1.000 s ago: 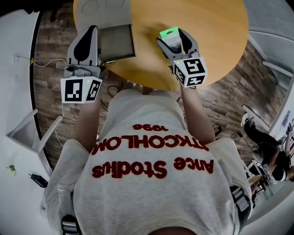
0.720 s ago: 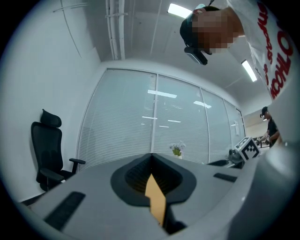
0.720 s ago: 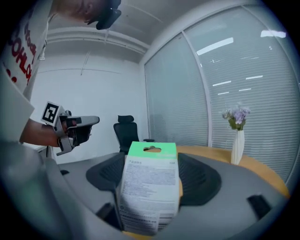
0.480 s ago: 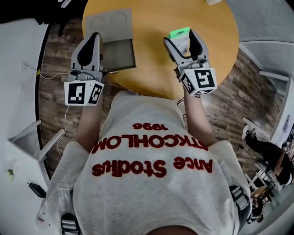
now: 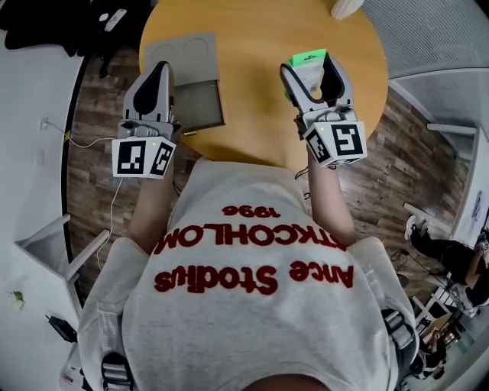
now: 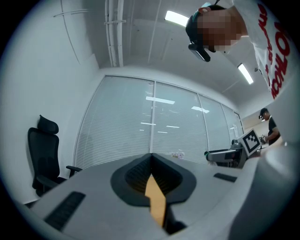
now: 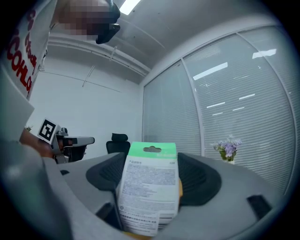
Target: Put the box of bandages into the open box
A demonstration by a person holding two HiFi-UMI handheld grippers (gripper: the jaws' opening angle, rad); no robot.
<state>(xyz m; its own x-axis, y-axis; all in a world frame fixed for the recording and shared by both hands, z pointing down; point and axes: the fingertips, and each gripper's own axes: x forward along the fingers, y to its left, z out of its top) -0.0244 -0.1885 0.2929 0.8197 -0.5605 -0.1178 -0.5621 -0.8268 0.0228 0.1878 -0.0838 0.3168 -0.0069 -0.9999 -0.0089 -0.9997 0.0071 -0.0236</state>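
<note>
In the head view my right gripper is shut on the box of bandages, a white pack with a green top, held upright over the round wooden table. The right gripper view shows the pack printed side towards the camera, clamped between the jaws of the right gripper. The open box is a grey tray near the table's front left edge, its lid lying behind it. My left gripper hovers just left of the tray, shut and empty.
A white object stands at the table's far right edge. Dark things lie on the floor at the upper left, and a cable runs by my left arm. A black office chair and glass walls with blinds surround the table.
My right gripper has carried the bandage box a little farther over the table and away from the tray. The left gripper stays beside the tray, shut.
</note>
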